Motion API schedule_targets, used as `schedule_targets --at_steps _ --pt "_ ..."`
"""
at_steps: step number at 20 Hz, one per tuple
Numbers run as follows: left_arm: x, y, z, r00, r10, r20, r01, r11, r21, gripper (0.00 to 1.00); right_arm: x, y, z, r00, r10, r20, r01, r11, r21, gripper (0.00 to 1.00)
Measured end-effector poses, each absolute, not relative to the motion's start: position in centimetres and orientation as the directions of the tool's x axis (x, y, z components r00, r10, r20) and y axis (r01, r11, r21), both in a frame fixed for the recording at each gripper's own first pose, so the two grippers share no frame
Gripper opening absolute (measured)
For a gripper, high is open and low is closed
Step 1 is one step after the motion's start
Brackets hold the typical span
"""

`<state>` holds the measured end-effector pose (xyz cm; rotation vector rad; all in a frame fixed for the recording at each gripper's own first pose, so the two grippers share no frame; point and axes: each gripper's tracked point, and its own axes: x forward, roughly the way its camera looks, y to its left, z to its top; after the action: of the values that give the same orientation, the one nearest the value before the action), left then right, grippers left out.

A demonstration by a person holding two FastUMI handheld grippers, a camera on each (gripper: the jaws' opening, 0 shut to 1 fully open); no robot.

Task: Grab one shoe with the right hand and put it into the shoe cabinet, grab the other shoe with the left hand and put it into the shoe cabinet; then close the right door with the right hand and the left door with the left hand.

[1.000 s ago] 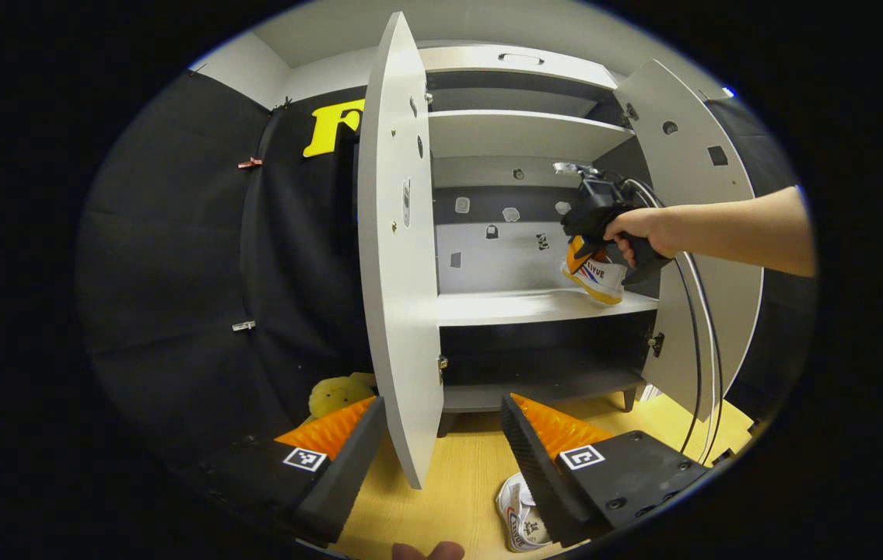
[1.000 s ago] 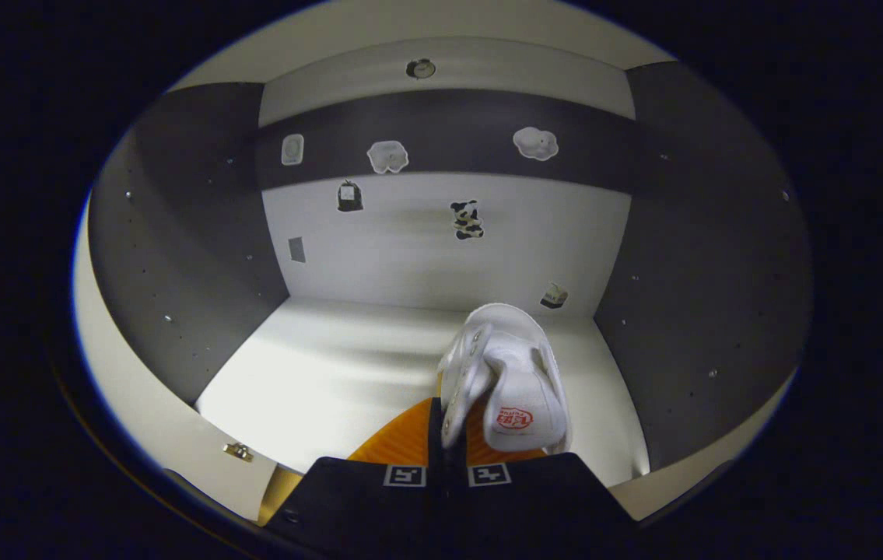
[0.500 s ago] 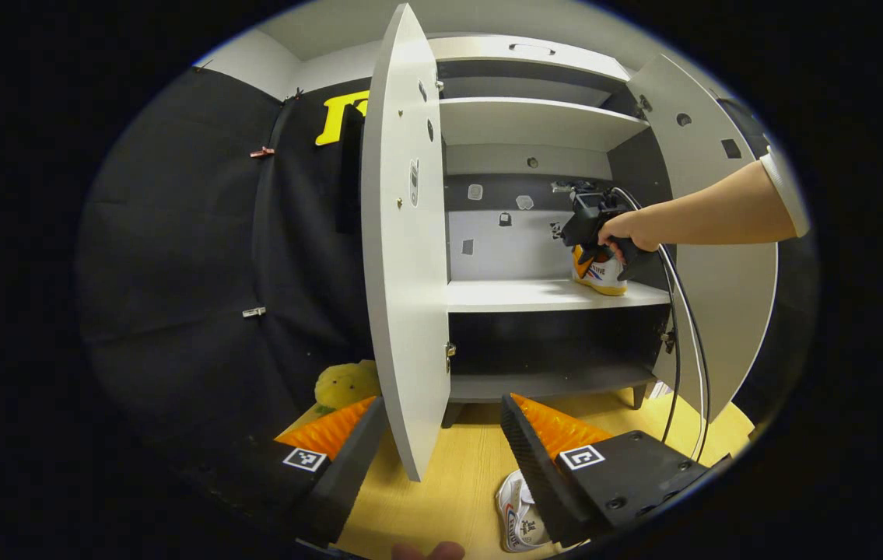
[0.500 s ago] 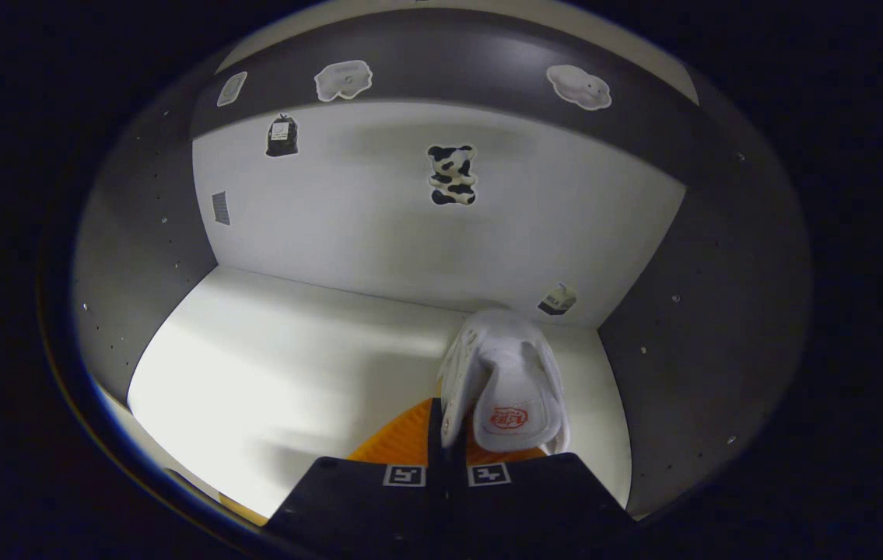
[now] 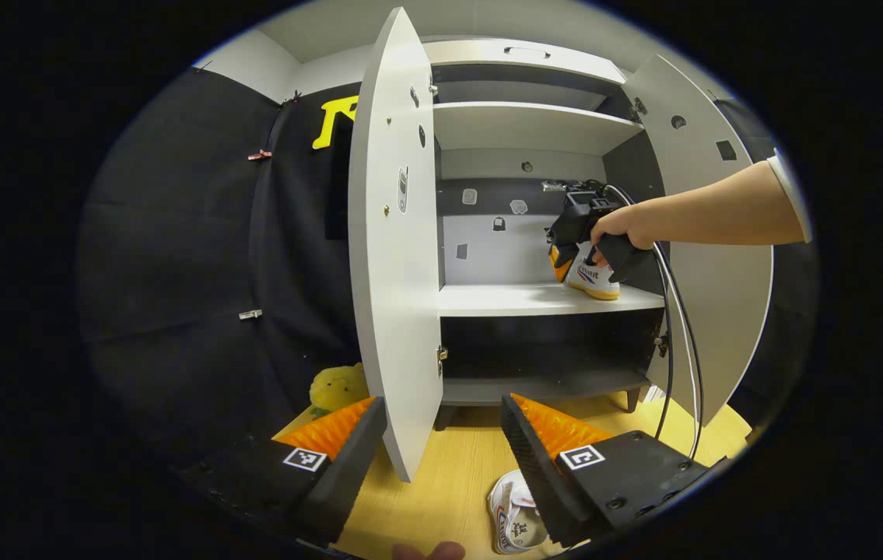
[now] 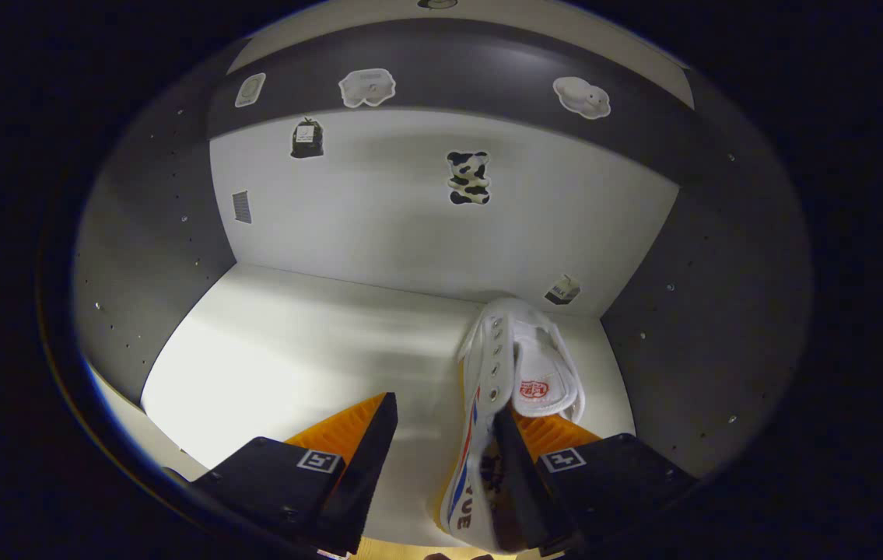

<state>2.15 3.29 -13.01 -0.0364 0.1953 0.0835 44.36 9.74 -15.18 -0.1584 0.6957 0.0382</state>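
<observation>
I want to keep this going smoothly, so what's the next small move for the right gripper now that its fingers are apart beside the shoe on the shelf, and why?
Probably draw the right gripper straight back out of the cabinet. Its jaws stand open and the shoe sits on the middle shelf, seemingly released. One finger still lies close against the shoe's side, so a straight retreat should avoid dragging it.

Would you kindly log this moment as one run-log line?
right gripper: open, first shoe on middle shelf | left gripper: open, above second shoe on floor | doors: open
</observation>
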Motion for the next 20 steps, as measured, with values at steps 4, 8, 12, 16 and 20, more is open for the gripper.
schedule_targets --at_steps 4,8,12,16,20 --pt "1.3 3.3 -13.2 0.978 0.073 -0.197 -0.08 0.996 -0.031 0.93 41.6 10.4 -12.1 0.817 0.025 -0.576 -0.084 0.994 -0.077 0.9" --pt "0.6 3.6 -13.3 0.982 0.065 -0.177 -0.074 0.996 -0.044 0.93 38.0 11.1 -7.5 0.904 0.07 -0.423 -0.093 0.995 -0.033 0.99" --pt "-0.4 3.0 -14.0 0.989 0.031 -0.145 -0.039 0.998 -0.049 0.93 31.7 11.9 -3.9 0.954 0.131 -0.269 -0.128 0.991 0.028 0.99" --pt "-1.5 1.6 -16.8 0.988 -0.008 -0.156 0.0 0.998 -0.055 0.93 23.5 12.1 -3.5 0.97 0.179 -0.165 -0.173 0.984 0.049 0.98" --pt "-2.7 -0.9 -21.6 0.973 -0.056 -0.223 0.053 0.998 -0.019 0.93 15.3 12.2 -5.1 0.968 0.217 -0.126 -0.211 0.976 0.057 0.98"
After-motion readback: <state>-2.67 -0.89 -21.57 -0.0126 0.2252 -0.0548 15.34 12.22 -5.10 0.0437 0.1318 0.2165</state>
